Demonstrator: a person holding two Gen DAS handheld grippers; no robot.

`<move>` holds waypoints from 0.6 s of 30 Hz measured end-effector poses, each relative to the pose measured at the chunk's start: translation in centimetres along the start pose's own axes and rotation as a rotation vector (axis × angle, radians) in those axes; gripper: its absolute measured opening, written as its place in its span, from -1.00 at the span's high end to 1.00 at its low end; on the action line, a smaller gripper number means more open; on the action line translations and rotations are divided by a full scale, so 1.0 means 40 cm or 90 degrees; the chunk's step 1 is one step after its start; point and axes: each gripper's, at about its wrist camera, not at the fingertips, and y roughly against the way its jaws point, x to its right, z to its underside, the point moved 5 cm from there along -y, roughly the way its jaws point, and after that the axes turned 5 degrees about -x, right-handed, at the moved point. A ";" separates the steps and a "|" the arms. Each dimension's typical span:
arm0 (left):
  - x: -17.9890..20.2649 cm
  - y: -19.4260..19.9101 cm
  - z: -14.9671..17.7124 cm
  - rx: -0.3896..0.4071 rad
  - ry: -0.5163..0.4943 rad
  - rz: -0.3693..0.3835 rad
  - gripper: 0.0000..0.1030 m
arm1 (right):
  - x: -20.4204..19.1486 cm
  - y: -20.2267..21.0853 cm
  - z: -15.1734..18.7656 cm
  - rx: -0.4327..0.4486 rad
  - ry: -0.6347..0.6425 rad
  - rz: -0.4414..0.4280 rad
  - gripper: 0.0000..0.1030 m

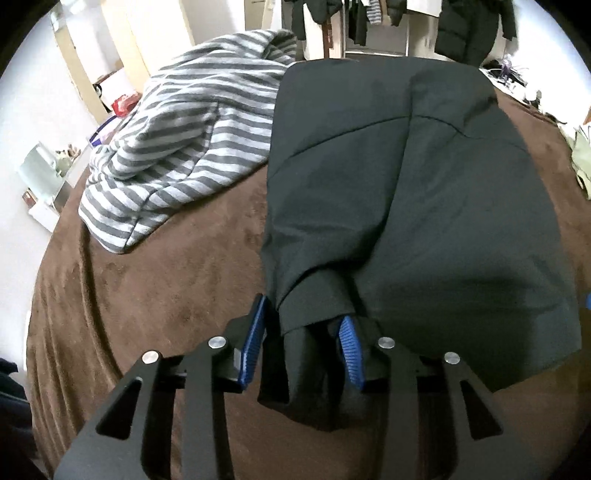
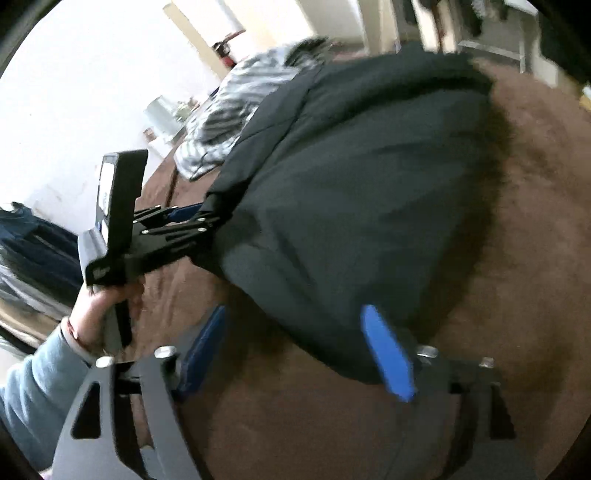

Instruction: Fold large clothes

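Observation:
A black garment (image 1: 406, 184) lies folded on the brown blanket (image 1: 166, 295). One bunched corner of it hangs between the blue pads (image 1: 255, 343) of my left gripper (image 1: 303, 314). The jaws stand apart, with a dark gap beside the left pad, so nothing is pinched. In the right wrist view the garment (image 2: 351, 203) is blurred. My right gripper (image 2: 295, 314) is wide open at its near edge, with pads on either side and free of the cloth. The left gripper (image 2: 207, 216) shows there at the garment's left corner, held by a hand (image 2: 99, 306).
A grey striped garment (image 1: 184, 147) lies crumpled on the blanket left of the black one. Dark clothes (image 1: 469, 29) hang at the back. A cluttered shelf (image 1: 44, 173) stands past the bed's left edge. A pale green item (image 1: 580, 155) lies at the far right.

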 end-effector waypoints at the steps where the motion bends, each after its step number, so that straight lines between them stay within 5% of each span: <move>1: -0.003 -0.005 -0.001 -0.001 0.004 0.000 0.08 | 0.009 0.018 0.003 0.013 -0.010 0.005 -0.52; 3: -0.018 -0.016 0.001 0.002 0.011 -0.006 -0.14 | 0.028 0.048 0.000 0.043 -0.028 0.020 -0.51; 8: -0.044 0.009 0.012 0.014 0.073 0.053 -0.20 | 0.037 0.044 -0.035 0.087 -0.047 0.066 -0.51; 12: -0.064 0.064 0.016 0.050 0.113 0.076 -0.68 | 0.011 -0.014 -0.058 0.087 -0.033 0.104 -0.51; 16: -0.059 0.064 0.004 0.058 0.085 0.042 -0.79 | -0.003 -0.098 -0.040 0.033 0.014 0.178 -0.56; 18: -0.056 0.017 0.011 0.035 0.063 0.019 -0.79 | 0.009 -0.111 -0.023 0.035 -0.005 0.167 -0.56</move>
